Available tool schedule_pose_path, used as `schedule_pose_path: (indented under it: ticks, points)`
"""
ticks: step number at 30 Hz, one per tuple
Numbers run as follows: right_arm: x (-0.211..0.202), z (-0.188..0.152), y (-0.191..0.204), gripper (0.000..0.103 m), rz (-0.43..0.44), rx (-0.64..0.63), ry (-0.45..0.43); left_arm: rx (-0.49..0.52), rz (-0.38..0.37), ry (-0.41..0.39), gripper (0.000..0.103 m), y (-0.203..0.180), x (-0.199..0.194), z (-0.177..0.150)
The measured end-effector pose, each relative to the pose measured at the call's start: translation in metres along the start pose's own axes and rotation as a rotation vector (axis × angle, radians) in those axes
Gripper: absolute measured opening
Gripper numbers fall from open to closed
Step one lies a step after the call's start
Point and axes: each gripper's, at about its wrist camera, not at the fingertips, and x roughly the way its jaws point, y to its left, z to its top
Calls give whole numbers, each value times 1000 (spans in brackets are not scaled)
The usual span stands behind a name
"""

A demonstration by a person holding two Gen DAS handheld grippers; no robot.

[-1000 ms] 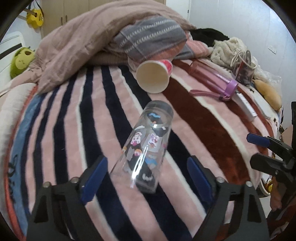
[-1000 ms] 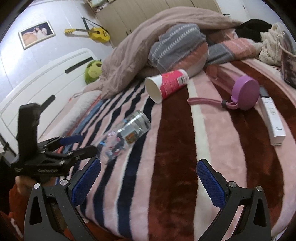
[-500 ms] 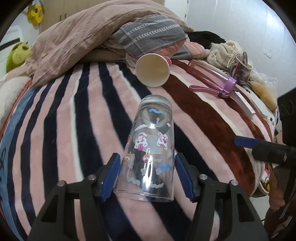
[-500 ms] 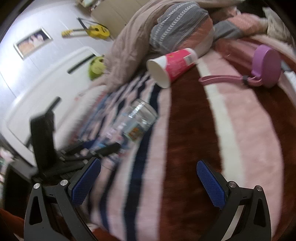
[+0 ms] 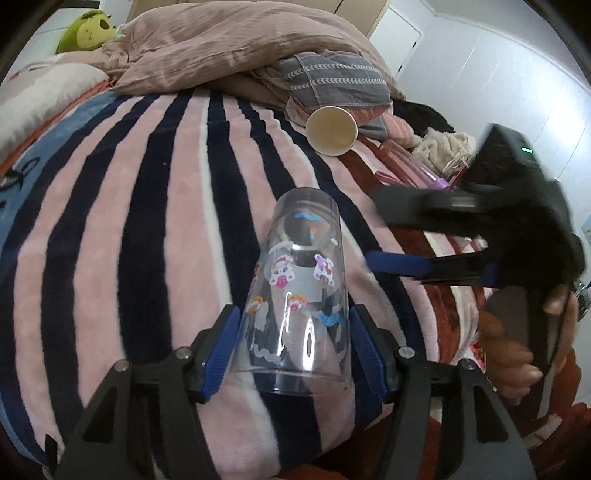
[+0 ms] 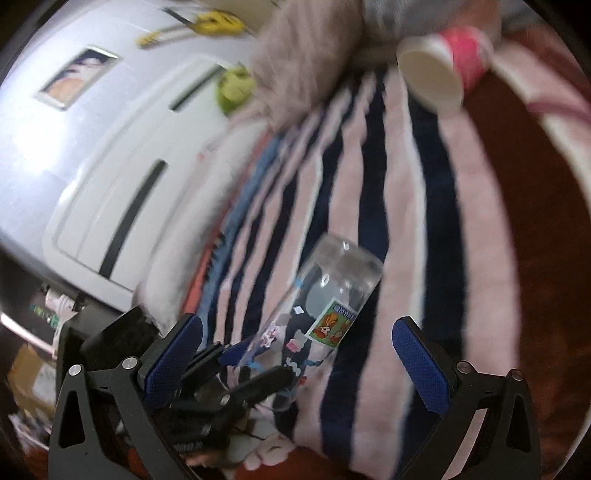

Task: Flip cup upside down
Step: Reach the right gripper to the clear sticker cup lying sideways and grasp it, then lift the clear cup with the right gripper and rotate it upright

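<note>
Left tongs (image 5: 295, 341) clamp a clear glass cup (image 5: 301, 302) printed with cartoon stickers, the blue pads (image 5: 221, 345) pressing its sides near the open rim; the cup lies tilted on the bed, rim toward the camera and base pointing away. Right tongs (image 6: 295, 354) stand wide apart and hold nothing, the cup lying between and beyond their pads without contact. Surface: a plush blanket (image 5: 155, 229) striped in pink, navy and white, turning rust-red on the right. Room: a crumpled beige duvet (image 5: 229, 48) heaped at the far end, a grey striped pillow (image 5: 332, 77) beside it, and a green plush toy (image 5: 88, 31) at the far left. A paper cup (image 5: 331, 130) lies on its side at the foot of the pillow, mouth toward the viewer. Left wrist view alone shows the right tongs from outside, blurred, reaching in from the right with the person's hand (image 5: 517, 343) on the handle, and a white door (image 5: 397, 42) in the far wall. Right wrist view alone, much blurred, shows the white headboard (image 6: 122, 192), a framed picture (image 6: 77, 77) and a yellow toy guitar (image 6: 207, 24) on the wall, the paper cup's pink sleeve, and a square cartoon label (image 6: 334, 325) on the glass.
</note>
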Motion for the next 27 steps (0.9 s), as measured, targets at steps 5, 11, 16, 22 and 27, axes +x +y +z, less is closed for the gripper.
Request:
schedule_pose_path:
  ticks: [5, 11, 16, 22, 27]
  points:
    - [41, 16, -12, 84, -37, 103, 68, -25, -67, 4, 59, 8, 5, 3]
    - [54, 30, -18, 63, -120, 168, 50, -6, -69, 15, 58, 7, 17, 7]
    - [33, 37, 22, 62, -184, -34, -71, 35, -103, -22, 58, 5, 15, 26]
    - [-4, 41, 83, 61, -243, -427, -246, 74, -101, -117, 64, 0, 21, 59]
    - [-3, 11, 97, 56, -251, -649, -277, 69, -104, -97, 67, 5, 33, 49]
